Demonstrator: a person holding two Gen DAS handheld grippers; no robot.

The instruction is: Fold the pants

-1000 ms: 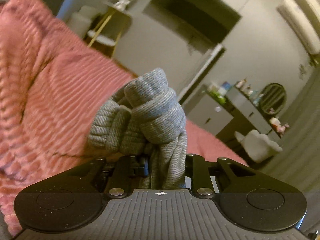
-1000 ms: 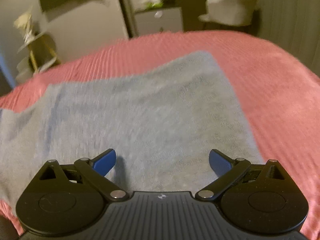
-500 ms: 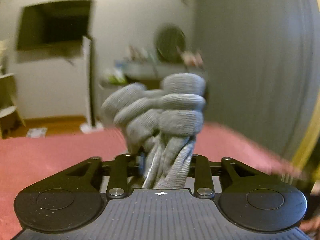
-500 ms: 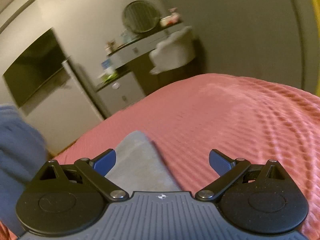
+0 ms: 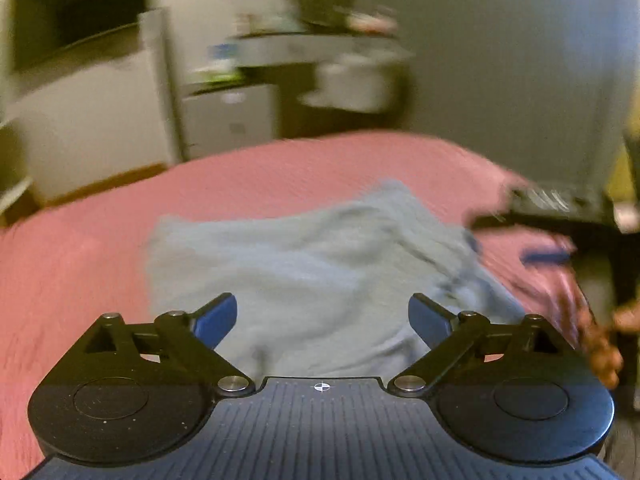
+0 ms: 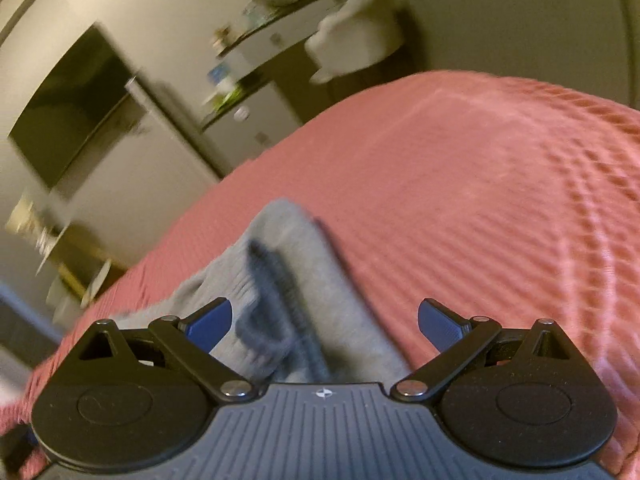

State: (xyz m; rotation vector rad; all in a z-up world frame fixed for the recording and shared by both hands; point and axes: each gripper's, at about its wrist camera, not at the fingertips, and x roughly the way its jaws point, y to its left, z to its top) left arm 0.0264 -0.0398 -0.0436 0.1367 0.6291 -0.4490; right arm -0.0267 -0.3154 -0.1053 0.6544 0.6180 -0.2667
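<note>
The grey pants (image 5: pixel 320 264) lie folded in a loose rectangle on the pink bedspread (image 5: pixel 80 264). My left gripper (image 5: pixel 322 316) is open and empty just above their near edge. In the right wrist view the pants' right edge (image 6: pixel 288 280) shows with a dark ribbed band across it. My right gripper (image 6: pixel 324 322) is open and empty over that edge. The right gripper also shows blurred at the right of the left wrist view (image 5: pixel 548 232), with the hand that holds it (image 5: pixel 600 344).
The bedspread (image 6: pixel 480 200) spreads wide to the right of the pants. Beyond the bed stand a white fridge (image 5: pixel 160 80), a dresser with small items (image 5: pixel 320 52), a white chair (image 6: pixel 356 44) and a wall television (image 6: pixel 76 104).
My left gripper has opened and let go of the bunched grey pants, which now lie on the bed. Both views have swung towards the pants. The right gripper stays open.
</note>
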